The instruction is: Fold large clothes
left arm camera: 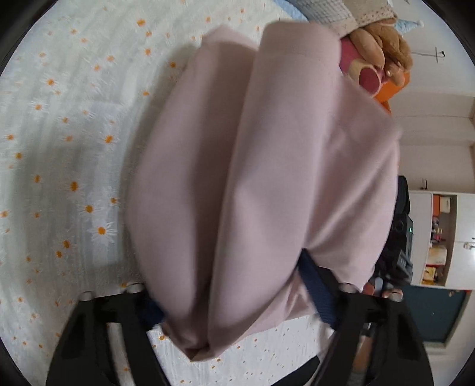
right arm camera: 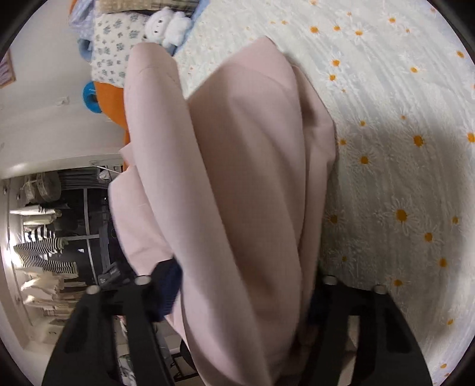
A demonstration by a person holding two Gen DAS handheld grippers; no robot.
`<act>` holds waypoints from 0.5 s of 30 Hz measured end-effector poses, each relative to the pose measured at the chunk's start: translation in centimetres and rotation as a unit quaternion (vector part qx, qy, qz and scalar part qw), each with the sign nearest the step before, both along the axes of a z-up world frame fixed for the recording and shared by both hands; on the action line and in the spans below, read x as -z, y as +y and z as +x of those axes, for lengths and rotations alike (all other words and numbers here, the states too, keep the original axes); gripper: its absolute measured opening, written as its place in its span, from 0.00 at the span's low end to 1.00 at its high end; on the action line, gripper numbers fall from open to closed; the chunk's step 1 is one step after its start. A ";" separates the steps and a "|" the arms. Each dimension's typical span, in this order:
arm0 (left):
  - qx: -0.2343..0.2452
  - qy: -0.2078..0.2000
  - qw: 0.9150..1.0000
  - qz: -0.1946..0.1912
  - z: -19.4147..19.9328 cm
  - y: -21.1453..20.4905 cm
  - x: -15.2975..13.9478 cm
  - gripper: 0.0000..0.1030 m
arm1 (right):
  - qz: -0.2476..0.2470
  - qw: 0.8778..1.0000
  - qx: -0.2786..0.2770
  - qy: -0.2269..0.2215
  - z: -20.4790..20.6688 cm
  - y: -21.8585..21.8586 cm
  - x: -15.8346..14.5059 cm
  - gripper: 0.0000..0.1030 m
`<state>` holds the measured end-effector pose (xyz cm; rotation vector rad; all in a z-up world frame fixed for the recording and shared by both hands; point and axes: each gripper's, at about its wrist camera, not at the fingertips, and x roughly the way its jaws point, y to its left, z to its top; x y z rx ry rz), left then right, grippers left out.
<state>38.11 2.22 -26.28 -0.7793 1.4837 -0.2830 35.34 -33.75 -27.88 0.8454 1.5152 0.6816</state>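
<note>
Both grippers are pinching the pink garment [left arm camera: 261, 166] and holding it up over the daisy-print bedspread [left arm camera: 59, 133]. Left gripper [left arm camera: 237, 305] is clamping a bunched fold between its blue pads [left arm camera: 319, 285] — jaws closed down on the cloth, fabric hanging in long vertical creases. Right gripper [right arm camera: 240, 300] is doing the same on its side; far pad is mostly hidden by cloth, so the grip looks firm but I'm partly inferring. Garment is blurring slightly at the edges. Stuffed toys [right arm camera: 169, 25] are sitting at the head of the bed — well apart from the garment.
</note>
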 end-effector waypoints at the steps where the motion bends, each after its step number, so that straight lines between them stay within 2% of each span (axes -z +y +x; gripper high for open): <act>1: -0.005 -0.006 1.000 0.001 -0.7 0.3 -0.6 0.46 | 0.005 1.000 -0.005 -0.015 -0.2 0.2 -0.7 0.43; 4: -0.006 -0.045 0.999 0.011 -1.2 0.4 -3.3 0.35 | 0.012 0.999 -0.020 -0.040 -0.4 1.0 -2.5 0.37; 8: -0.010 -0.077 0.997 0.011 -1.1 1.6 -6.6 0.32 | 0.027 0.997 -0.030 -0.066 -0.2 3.2 -5.4 0.35; 11: -0.018 -0.123 0.992 -0.004 -3.0 4.6 -10.7 0.31 | 0.051 0.994 -0.046 -0.090 -0.2 5.9 -8.2 0.35; 15: -0.065 -0.178 0.982 0.024 -7.7 11.2 -17.6 0.31 | 0.084 0.985 -0.087 -0.122 0.1 13.2 -12.2 0.35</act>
